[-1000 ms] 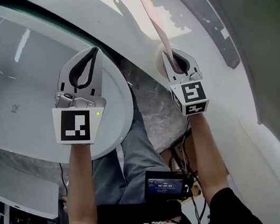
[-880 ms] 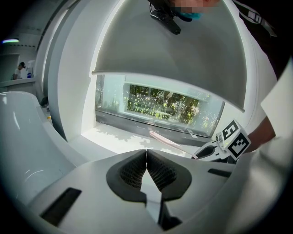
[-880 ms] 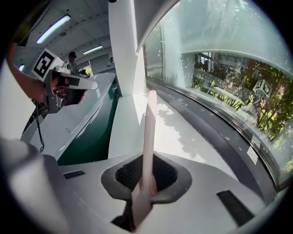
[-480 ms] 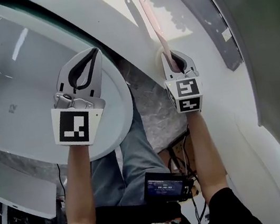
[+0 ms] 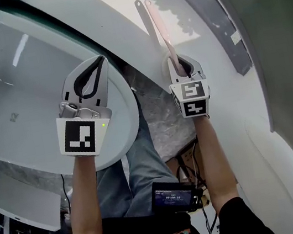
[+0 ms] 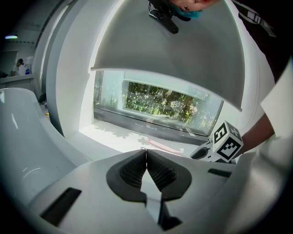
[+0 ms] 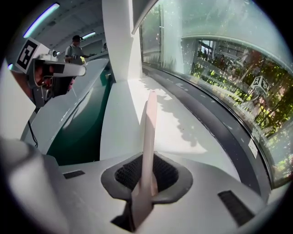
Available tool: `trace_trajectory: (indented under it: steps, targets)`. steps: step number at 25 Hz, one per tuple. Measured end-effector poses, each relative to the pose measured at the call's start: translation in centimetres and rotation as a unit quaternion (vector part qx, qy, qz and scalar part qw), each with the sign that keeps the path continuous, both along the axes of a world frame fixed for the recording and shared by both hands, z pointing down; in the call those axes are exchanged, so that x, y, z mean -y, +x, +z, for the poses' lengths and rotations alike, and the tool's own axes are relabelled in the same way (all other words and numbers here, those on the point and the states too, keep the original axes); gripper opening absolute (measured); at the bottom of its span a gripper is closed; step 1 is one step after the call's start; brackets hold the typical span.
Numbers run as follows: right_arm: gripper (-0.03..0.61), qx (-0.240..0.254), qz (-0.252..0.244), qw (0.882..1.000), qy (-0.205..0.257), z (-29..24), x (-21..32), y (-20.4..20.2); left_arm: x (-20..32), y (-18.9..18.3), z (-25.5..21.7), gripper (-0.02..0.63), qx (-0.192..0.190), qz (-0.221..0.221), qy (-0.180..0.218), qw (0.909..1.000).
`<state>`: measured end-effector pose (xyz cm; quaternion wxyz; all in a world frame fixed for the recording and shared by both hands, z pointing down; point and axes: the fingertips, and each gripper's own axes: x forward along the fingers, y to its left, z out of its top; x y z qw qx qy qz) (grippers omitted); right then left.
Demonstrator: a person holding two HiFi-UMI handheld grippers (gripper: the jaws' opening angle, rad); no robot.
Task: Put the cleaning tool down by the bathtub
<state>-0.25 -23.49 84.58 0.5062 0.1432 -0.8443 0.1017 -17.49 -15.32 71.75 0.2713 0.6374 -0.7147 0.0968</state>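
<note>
White bathtub ledge (image 5: 112, 4) under right hand-held gripper (image 5: 181, 65) clamped on pink cleaning tool (image 5: 160, 27); left hand-held gripper (image 5: 100, 62) jaws together, empty.

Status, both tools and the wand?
Left tool shut, empty. Right tool shut on pink wand, above white ledge. Nothing in the way.

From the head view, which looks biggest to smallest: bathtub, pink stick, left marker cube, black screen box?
1. Bathtub, by far.
2. Left marker cube.
3. Pink stick and black screen box: unsure, similar; the stick is thin and farther away.
</note>
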Motion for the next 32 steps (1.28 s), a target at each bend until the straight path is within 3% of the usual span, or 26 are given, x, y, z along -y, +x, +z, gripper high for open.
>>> trace_trajectory:
  steps: [10, 32]
  targets:
    - [0.071, -0.014, 0.003, 1.000, 0.019, -0.9, 1.1, -0.7, 0.6, 0.3, -0.4, 0.017, -0.005, 0.005, -0.003, 1.0000]
    - [0.071, 0.005, 0.017, 0.999, 0.026, -4.1, 1.1, -1.0, 0.1, -0.5, -2.7, 0.017, -0.001, -0.007, 0.011, 0.9999]
